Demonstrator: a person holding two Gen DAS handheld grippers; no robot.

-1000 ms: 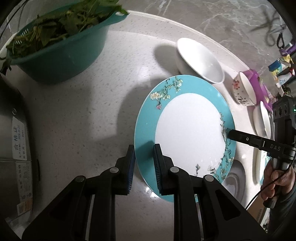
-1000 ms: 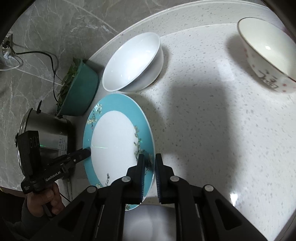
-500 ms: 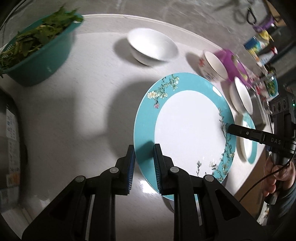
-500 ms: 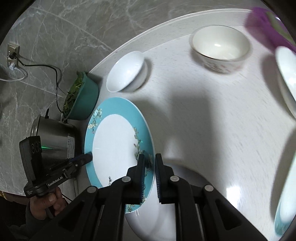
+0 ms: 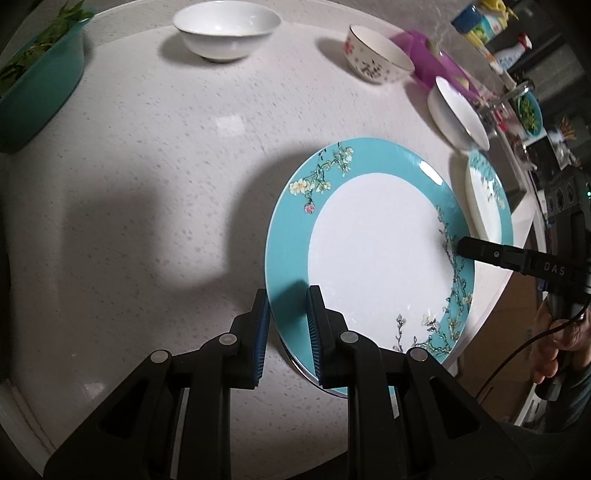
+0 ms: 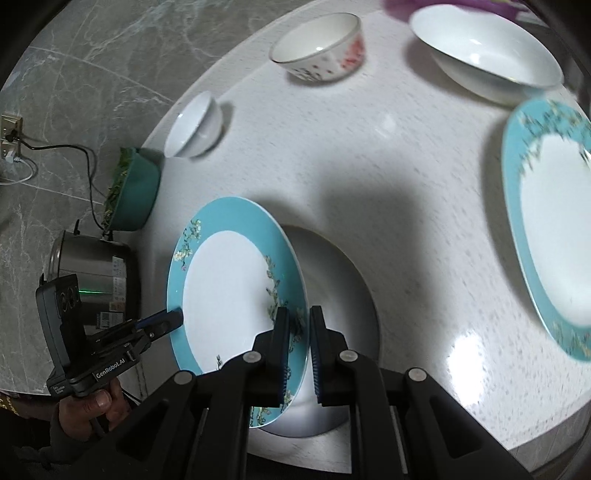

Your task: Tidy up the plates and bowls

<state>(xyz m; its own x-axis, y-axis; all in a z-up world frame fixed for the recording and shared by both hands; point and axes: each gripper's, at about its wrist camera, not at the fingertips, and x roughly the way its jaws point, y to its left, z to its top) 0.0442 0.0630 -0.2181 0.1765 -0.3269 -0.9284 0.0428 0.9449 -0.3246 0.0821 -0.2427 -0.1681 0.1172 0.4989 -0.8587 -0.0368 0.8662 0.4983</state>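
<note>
A teal-rimmed plate [image 5: 376, 251] with a white centre and flower sprigs hangs above the white table [image 5: 166, 166], its shadow falling to the left. My left gripper [image 5: 286, 299] is shut on its near-left rim. The right gripper [image 5: 461, 247] pinches the opposite rim. In the right wrist view the same plate [image 6: 229, 295] sits in my right gripper [image 6: 297, 317], with the left gripper [image 6: 177, 315] on its far edge. A second teal plate [image 5: 487, 195] [image 6: 546, 236] lies flat to the right. Also on the table are a white bowl [image 5: 225, 27], a flowered bowl [image 5: 376, 59] and a shallow white bowl [image 5: 458, 110].
A teal colander of greens [image 5: 33, 85] stands at the far left, with a steel cooker [image 6: 92, 277] beside it. A purple container [image 5: 432, 62] and bottles [image 5: 484, 22] crowd the far right. The rounded table edge [image 5: 491, 306] runs under the held plate's right side.
Both grippers have carried the plate to the right across the table. The colander and white bowl slid left in view, and the second teal plate and shallow bowl came in.
</note>
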